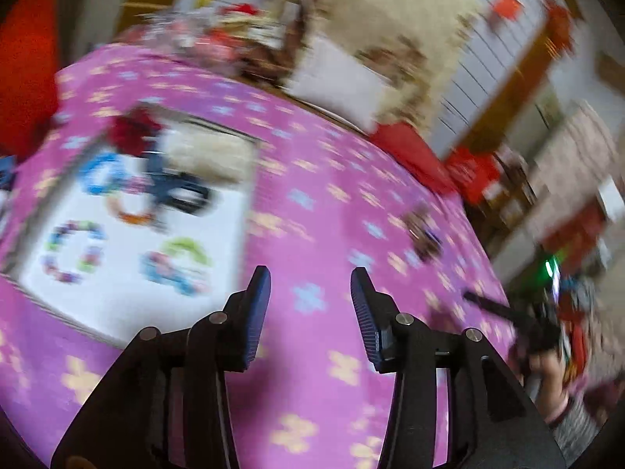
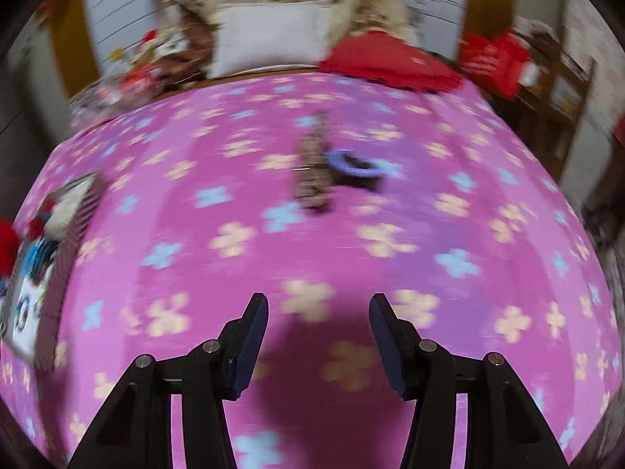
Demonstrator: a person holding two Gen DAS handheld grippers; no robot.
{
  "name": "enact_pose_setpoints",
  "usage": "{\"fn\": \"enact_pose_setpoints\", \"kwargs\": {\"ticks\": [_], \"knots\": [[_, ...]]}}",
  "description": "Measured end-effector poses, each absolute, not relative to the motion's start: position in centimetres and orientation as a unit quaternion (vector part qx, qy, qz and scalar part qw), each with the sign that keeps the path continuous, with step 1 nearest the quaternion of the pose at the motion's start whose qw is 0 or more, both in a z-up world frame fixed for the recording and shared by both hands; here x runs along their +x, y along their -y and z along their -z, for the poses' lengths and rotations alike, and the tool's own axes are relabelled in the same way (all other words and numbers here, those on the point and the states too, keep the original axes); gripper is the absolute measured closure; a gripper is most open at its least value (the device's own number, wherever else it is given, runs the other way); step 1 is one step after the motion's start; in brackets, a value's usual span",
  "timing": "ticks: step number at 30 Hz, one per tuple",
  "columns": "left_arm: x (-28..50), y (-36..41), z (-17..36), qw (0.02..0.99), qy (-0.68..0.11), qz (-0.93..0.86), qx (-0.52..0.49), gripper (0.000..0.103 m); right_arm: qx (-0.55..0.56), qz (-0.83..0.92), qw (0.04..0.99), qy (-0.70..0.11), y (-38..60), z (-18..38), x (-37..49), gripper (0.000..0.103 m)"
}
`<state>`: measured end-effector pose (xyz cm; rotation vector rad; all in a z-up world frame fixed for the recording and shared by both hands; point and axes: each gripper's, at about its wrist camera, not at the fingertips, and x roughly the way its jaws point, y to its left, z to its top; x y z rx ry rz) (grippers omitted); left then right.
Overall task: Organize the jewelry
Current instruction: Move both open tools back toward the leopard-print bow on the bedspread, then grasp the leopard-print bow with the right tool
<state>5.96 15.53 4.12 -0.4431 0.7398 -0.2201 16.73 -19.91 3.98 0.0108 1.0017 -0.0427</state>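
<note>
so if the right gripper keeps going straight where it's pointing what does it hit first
Probably just the pink flowered cloth. Nothing sits between the open jaws of the right gripper, and the brown and purple jewelry lies further ahead, though blur makes depth uncertain.

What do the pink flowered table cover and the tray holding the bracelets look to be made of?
Pink cover: probably soft woven or fleecy fabric; matte, no glare, printed flowers, drapes over the table's edges. Tray: smooth white base with a grey rim, possibly card or plastic; blur leaves it open.

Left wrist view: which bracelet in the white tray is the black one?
The black bracelet lies at the tray's far right, beside the orange one. The rest are blue, green or multicoloured.
</note>
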Motion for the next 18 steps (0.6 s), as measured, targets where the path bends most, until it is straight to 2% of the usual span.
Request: {"fn": "enact_pose_setpoints", "kwargs": {"ticks": [6, 12, 18], "knots": [[6.2, -7.5, -2.6, 0.900, -0.387, 0.153, -0.128, 0.060, 0.024, 0.049, 0.877, -0.478, 23.5, -4.1, 19.5, 0.051], [7.6, -7.1, -0.5, 0.893, -0.411, 0.142, -0.119, 0.060, 0.000, 0.057, 0.885, -0.463, 22.2, -4.7, 25.3, 0.051], [8.9, -8.2, 0.6, 0.884, -0.425, 0.138, -0.135, 0.060, -0.014, 0.076, 0.874, -0.480, 21.2, -2.6, 32.5, 0.052]]}}
